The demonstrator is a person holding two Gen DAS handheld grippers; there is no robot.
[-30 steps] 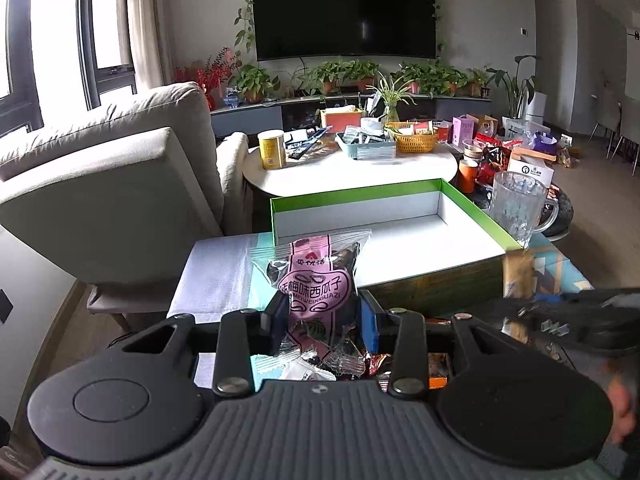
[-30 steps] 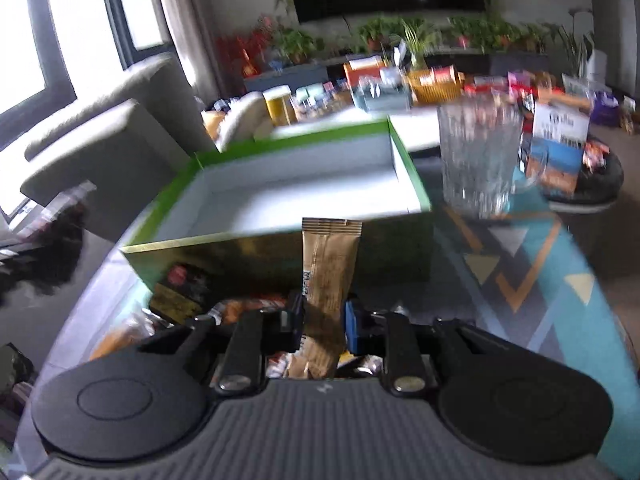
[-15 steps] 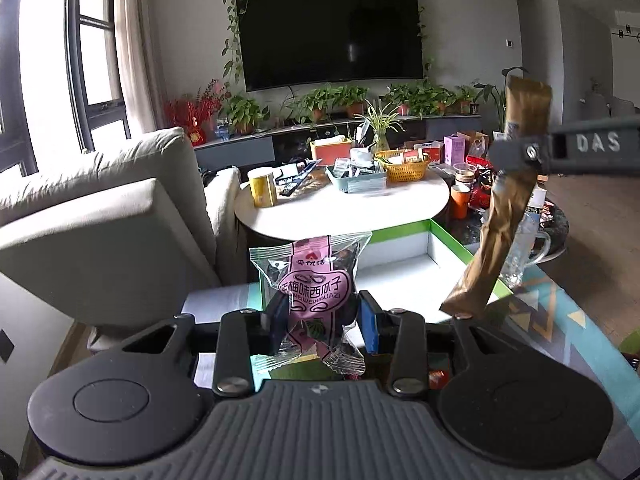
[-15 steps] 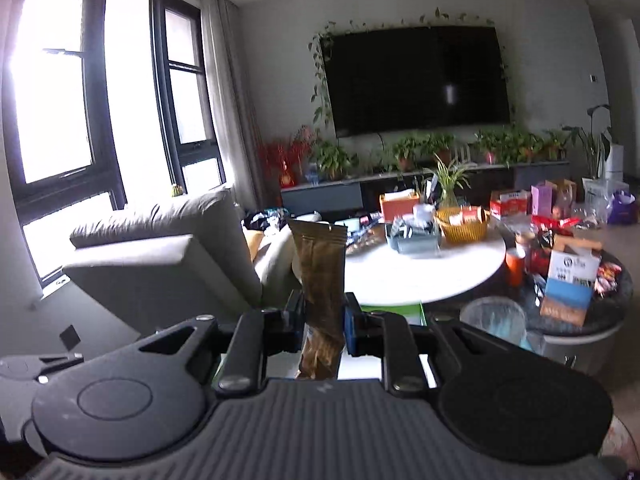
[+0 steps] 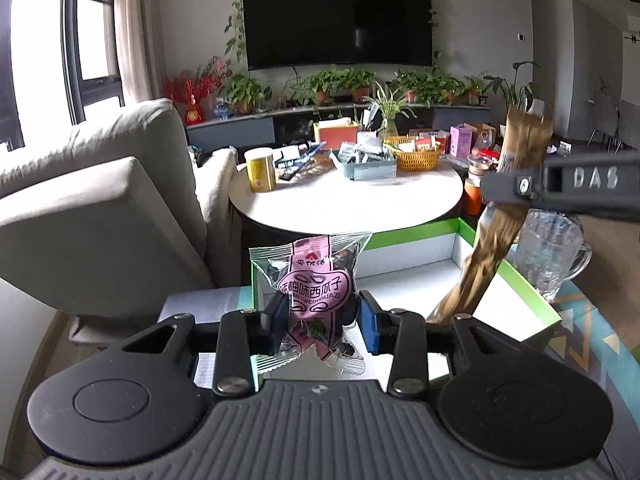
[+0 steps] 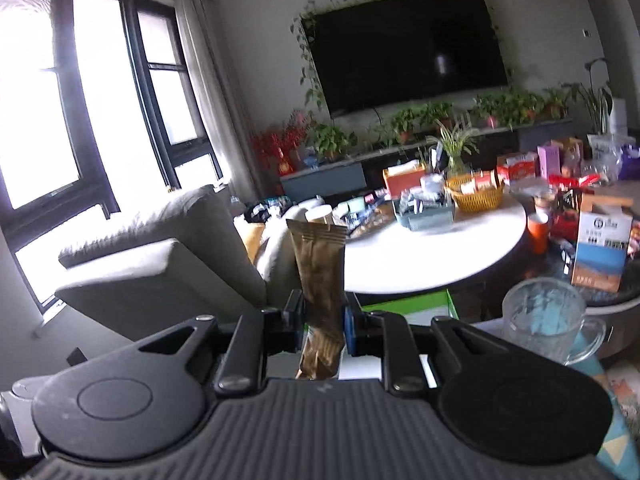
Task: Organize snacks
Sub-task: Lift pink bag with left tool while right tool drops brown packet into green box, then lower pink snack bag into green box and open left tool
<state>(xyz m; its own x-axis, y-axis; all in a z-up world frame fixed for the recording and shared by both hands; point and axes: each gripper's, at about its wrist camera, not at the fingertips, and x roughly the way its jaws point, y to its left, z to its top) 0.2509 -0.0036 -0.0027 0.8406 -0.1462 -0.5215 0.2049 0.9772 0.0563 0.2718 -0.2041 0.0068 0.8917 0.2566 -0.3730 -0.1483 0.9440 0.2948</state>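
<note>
A living room with a wall television frames the cluttered round bench (image 5: 348,200). The left tongs (image 5: 320,320) pinch a pink seed packet (image 5: 314,292), light and crinkly, mid-body at lower centre. The right tongs (image 6: 323,320) clamp a slim brown sachet (image 6: 320,276), limp below the grip. Only the left view shows the green-rimmed box (image 5: 404,232) beneath both.

Pink seed packet (image 5: 314,285): Chinese characters 话梅味西瓜子, with "MEIWEIXIGUAZI" in Latin letters beneath; the small brand mark above them is too small to read.
Right hand-held gripper (image 5: 576,189), black side bar: raised letters "DAS".
Carton (image 6: 600,254) on the far desk: print too blurred to read.
</note>
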